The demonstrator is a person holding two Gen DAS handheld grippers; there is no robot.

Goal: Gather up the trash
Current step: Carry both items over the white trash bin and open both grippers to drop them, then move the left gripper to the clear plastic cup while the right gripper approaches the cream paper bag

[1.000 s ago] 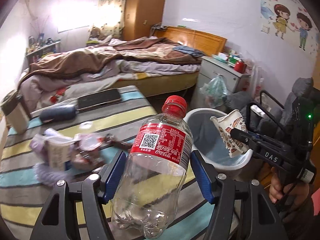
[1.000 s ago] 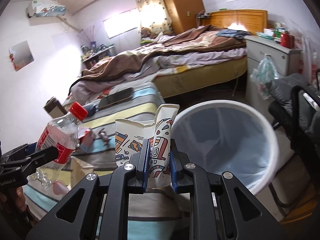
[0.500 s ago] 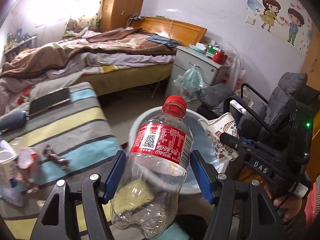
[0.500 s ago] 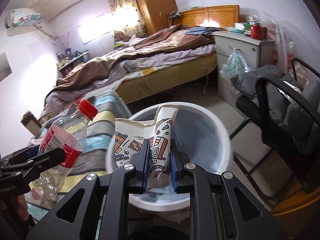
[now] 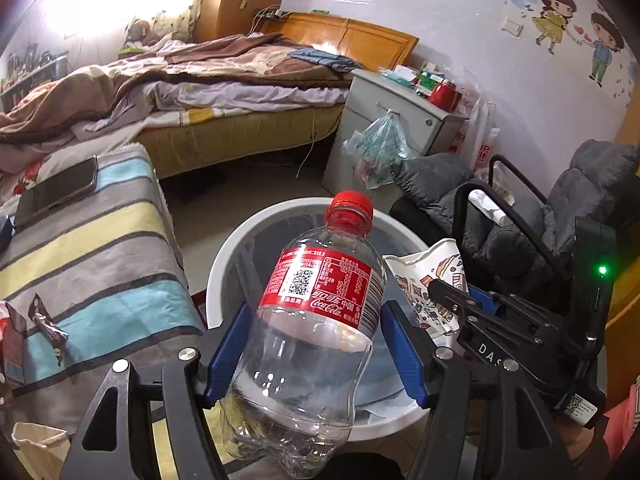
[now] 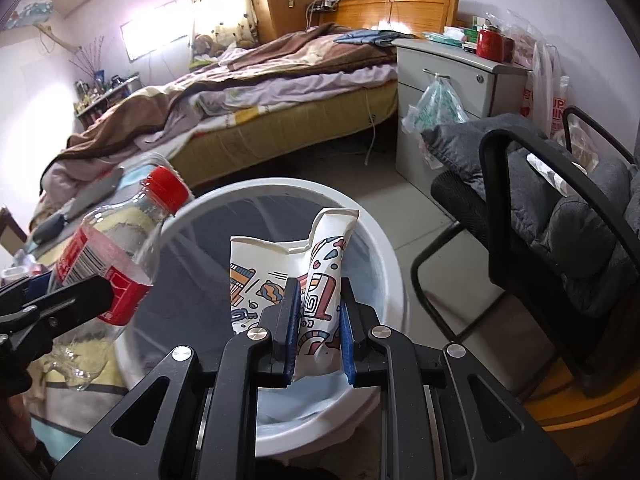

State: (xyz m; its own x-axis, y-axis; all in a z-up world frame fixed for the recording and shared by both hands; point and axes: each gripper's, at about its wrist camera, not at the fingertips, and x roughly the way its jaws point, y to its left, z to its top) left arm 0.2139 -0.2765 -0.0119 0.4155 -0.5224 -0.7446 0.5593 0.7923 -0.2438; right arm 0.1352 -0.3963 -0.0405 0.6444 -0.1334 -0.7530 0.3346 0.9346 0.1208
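My left gripper [image 5: 312,344] is shut on an empty clear Coca-Cola bottle [image 5: 316,320] with a red cap, held upright over the near rim of a white trash bin [image 5: 224,264]. My right gripper [image 6: 318,320] is shut on a crushed patterned paper cup [image 6: 280,276], held over the bin [image 6: 380,240]. The cup [image 5: 424,280] and right gripper [image 5: 460,300] show at the right in the left wrist view. The bottle [image 6: 108,256] shows at the left in the right wrist view.
A striped table [image 5: 92,248] at the left carries wrappers [image 5: 44,320] and a phone [image 5: 56,188]. A black chair with grey cushions [image 6: 560,208] stands right of the bin. A bed [image 6: 260,92] and a grey nightstand [image 6: 452,80] lie beyond.
Both grippers have moved right from the table toward the bin, carrying the bottle and the cup. The bin now sits directly beneath both.
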